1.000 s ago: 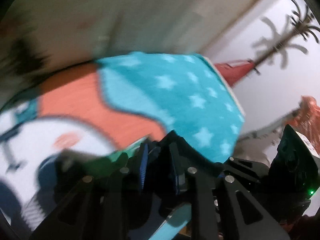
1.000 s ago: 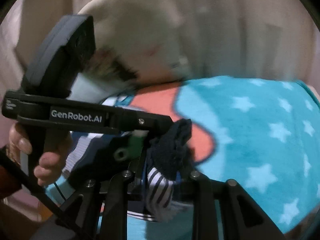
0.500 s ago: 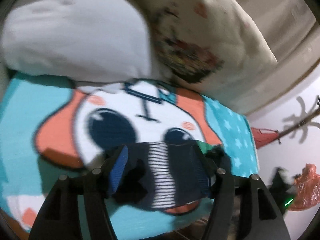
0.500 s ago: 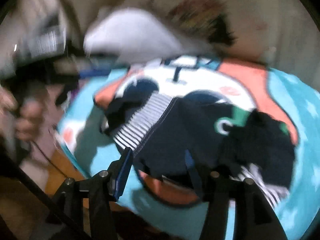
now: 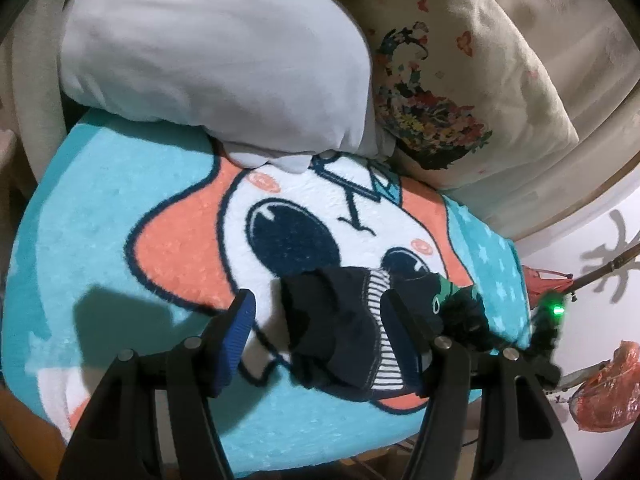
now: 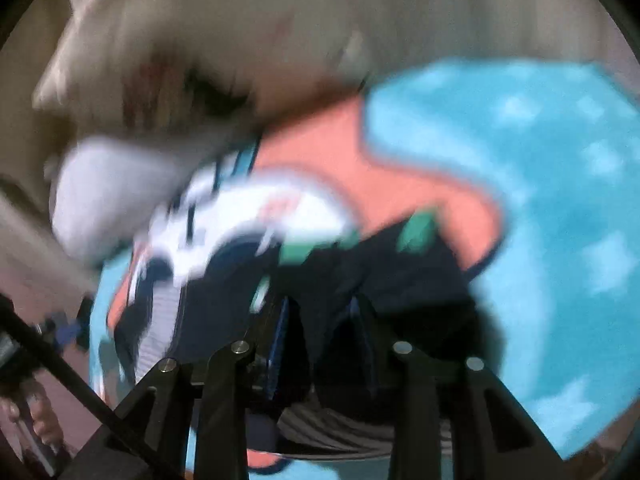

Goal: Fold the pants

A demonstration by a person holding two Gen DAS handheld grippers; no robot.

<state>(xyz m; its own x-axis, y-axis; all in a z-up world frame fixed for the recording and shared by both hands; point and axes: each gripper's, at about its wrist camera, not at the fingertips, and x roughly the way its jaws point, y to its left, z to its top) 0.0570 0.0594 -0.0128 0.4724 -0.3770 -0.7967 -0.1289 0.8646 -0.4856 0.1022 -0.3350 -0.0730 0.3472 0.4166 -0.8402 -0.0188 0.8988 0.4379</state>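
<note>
Small navy pants (image 5: 340, 332) with a striped inner band and a green patch lie crumpled on a cartoon-face blanket (image 5: 120, 208). My left gripper (image 5: 320, 316) hovers over their left end, open, with its blue-padded fingers (image 5: 240, 320) on either side of the cloth and clear of it. The right wrist view is blurred. There my right gripper (image 6: 322, 332) is low over the navy pants (image 6: 400, 264), its jaws closing with dark cloth between them. The blur hides any grip. The right device's green light (image 5: 555, 311) shows at the pants' right end.
A grey-white pillow (image 5: 208, 48) and a floral cushion (image 5: 460, 92) lie at the blanket's far edge. The blanket's near edge drops off to the floor. An orange plastic bag (image 5: 608, 392) is at the lower right. A person's hand (image 6: 40, 428) shows at the lower left.
My left gripper let go of the pants, opened wide and swung to their left end. My right gripper released the bundle, dropped toward the pants, and its jaws have narrowed again.
</note>
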